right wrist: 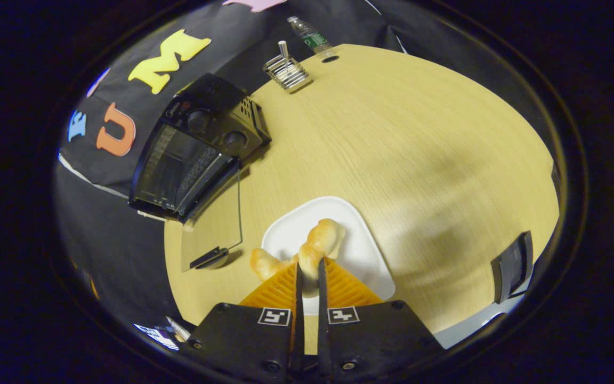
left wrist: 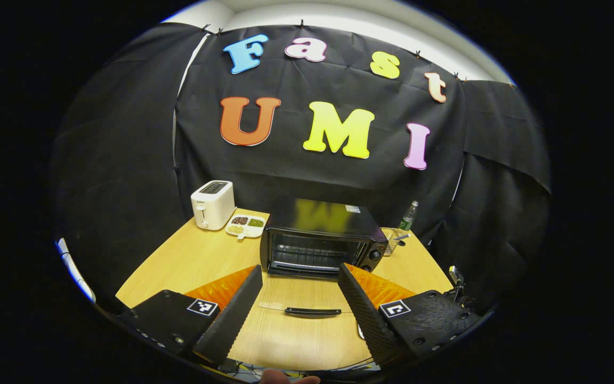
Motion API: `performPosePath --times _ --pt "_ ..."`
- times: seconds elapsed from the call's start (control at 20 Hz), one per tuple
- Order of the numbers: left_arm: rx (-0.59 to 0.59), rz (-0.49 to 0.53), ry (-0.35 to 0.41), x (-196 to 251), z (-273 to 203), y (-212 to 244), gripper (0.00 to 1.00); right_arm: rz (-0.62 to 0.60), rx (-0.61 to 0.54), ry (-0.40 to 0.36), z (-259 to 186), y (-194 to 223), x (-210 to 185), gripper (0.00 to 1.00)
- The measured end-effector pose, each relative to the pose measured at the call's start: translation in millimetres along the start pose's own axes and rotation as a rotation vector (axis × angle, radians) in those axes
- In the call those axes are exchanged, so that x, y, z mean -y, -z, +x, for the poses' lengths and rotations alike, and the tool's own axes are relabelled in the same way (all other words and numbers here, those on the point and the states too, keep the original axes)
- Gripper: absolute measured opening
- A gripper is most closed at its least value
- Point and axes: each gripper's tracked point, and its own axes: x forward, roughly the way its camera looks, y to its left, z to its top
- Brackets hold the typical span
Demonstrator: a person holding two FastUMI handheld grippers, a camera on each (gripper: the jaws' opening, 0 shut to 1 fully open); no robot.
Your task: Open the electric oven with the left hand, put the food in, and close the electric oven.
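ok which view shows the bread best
The right gripper view: the bread sits close up over the white plate, pinched between the right gripper fingers. The left gripper view faces the open oven instead.

Left gripper view: toaster (left wrist: 212, 204) and snack tray (left wrist: 246, 225) left of oven (left wrist: 322, 240); bottle (left wrist: 408, 216), wire basket (left wrist: 390, 240) right; all on table (left wrist: 190, 261).
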Motion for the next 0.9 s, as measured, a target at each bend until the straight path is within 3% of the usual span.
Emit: performPosePath --times 0.4,0.6,0.9 --pt "0.014 0.01 0.097 -13 -11 4 0.94 0.101 0.088 -0.065 -58 42 -40 0.11" --pt "0.02 0.033 0.109 -37 -22 7 0.95 0.105 0.121 -0.094 -48 49 -73 0.12" --pt "0.004 0.032 0.049 -86 -50 14 0.95 0.06 0.221 -0.181 -18 6 -156 0.12"
